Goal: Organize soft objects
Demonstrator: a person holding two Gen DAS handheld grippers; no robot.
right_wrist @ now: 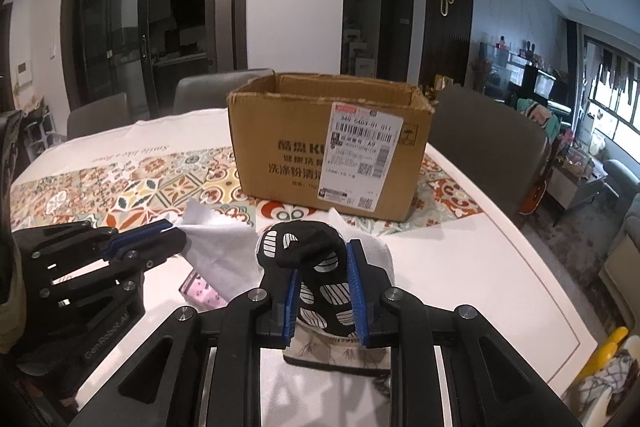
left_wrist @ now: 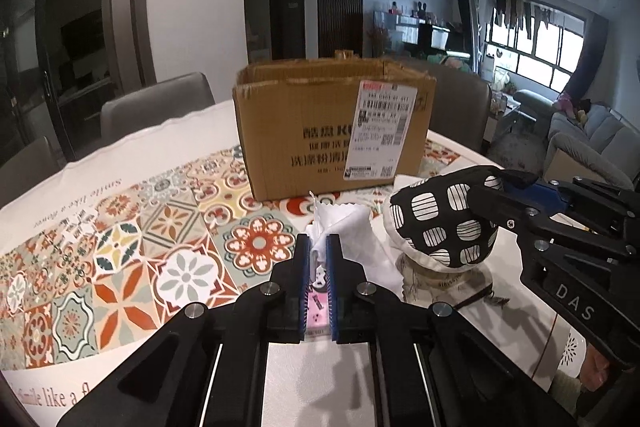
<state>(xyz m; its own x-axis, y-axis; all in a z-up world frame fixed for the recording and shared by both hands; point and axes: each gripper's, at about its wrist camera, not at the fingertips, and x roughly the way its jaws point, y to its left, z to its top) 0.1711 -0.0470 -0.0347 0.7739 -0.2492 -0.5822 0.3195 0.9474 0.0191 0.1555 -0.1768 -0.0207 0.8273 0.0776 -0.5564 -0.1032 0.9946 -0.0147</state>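
My left gripper (left_wrist: 319,242) is shut on a white cloth (left_wrist: 348,227) and holds it just above the table; it also shows in the right wrist view (right_wrist: 170,227), with the cloth (right_wrist: 224,247) hanging from it. My right gripper (right_wrist: 322,249) is shut on a black oven mitt with white patches (right_wrist: 320,283), also in the left wrist view (left_wrist: 440,223). An open cardboard box (left_wrist: 332,123) stands upright behind both, seen too in the right wrist view (right_wrist: 328,143).
A patterned tile mat (left_wrist: 140,239) covers the white table (right_wrist: 460,267). A pink item (right_wrist: 202,293) lies under the cloth. A printed fabric piece (right_wrist: 340,351) lies under the mitt. Grey chairs (right_wrist: 488,147) stand behind the table.
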